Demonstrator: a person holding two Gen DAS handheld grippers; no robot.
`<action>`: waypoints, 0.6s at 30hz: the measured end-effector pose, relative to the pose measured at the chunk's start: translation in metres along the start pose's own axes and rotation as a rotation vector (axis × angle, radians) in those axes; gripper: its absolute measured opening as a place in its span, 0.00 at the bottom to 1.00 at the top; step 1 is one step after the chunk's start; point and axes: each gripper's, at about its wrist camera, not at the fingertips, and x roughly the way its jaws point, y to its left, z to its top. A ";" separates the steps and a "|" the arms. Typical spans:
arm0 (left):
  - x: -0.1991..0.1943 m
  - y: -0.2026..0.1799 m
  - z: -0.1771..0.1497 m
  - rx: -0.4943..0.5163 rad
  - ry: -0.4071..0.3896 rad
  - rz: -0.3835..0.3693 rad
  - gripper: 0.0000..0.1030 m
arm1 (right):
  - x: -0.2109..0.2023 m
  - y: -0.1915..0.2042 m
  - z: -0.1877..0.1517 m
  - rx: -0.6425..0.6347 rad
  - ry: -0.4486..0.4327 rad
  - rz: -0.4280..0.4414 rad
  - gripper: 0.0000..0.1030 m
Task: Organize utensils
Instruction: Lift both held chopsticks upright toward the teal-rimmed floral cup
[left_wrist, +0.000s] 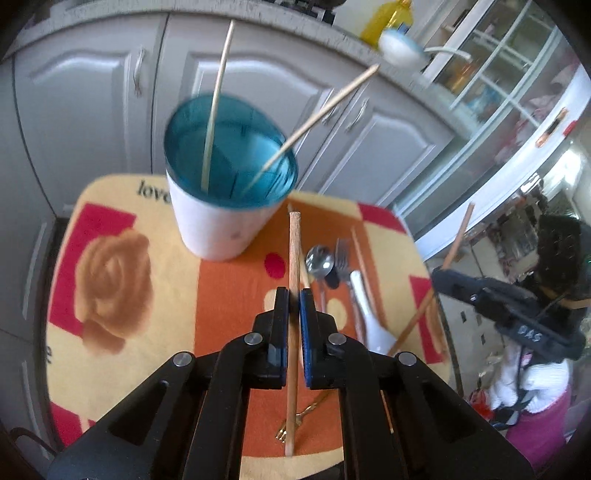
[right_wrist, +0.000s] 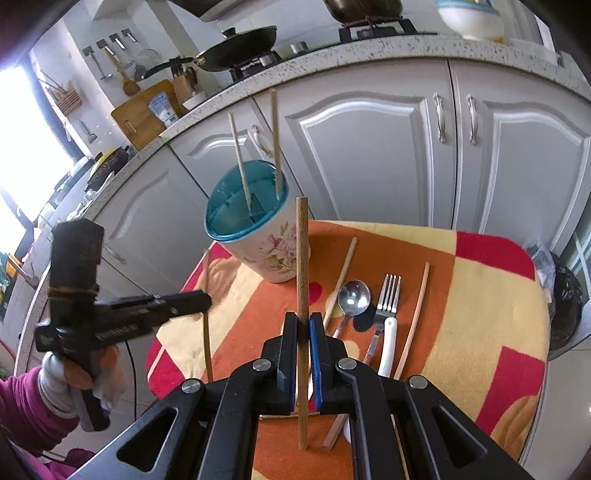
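Note:
A white floral cup with a blue rim (left_wrist: 221, 206) stands on the patterned cloth (left_wrist: 147, 280) and holds two pale chopsticks (left_wrist: 216, 103). My left gripper (left_wrist: 294, 295) is shut on a brown chopstick (left_wrist: 294, 243), held above the cloth just right of the cup. My right gripper (right_wrist: 303, 321) is shut on another brown chopstick (right_wrist: 302, 258), upright, in front of the cup (right_wrist: 258, 243). A metal spoon (right_wrist: 352, 297), a fork (right_wrist: 386, 299), a white-handled utensil (right_wrist: 387, 347) and loose chopsticks (right_wrist: 413, 321) lie on the cloth.
A gold fork (left_wrist: 295, 424) lies on the cloth below my left gripper. Grey kitchen cabinets (right_wrist: 369, 147) stand close behind the table. A black bin (right_wrist: 565, 295) stands to the right of the table. The left gripper (right_wrist: 110, 317) also shows in the right wrist view.

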 end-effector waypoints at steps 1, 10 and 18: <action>-0.006 0.000 0.001 0.004 -0.011 -0.004 0.04 | -0.001 0.002 0.001 -0.006 -0.001 0.001 0.06; -0.061 -0.002 0.017 0.031 -0.108 -0.017 0.04 | -0.013 0.029 0.018 -0.066 -0.032 0.010 0.06; -0.112 -0.001 0.066 0.045 -0.250 0.004 0.04 | -0.026 0.051 0.058 -0.119 -0.092 0.029 0.06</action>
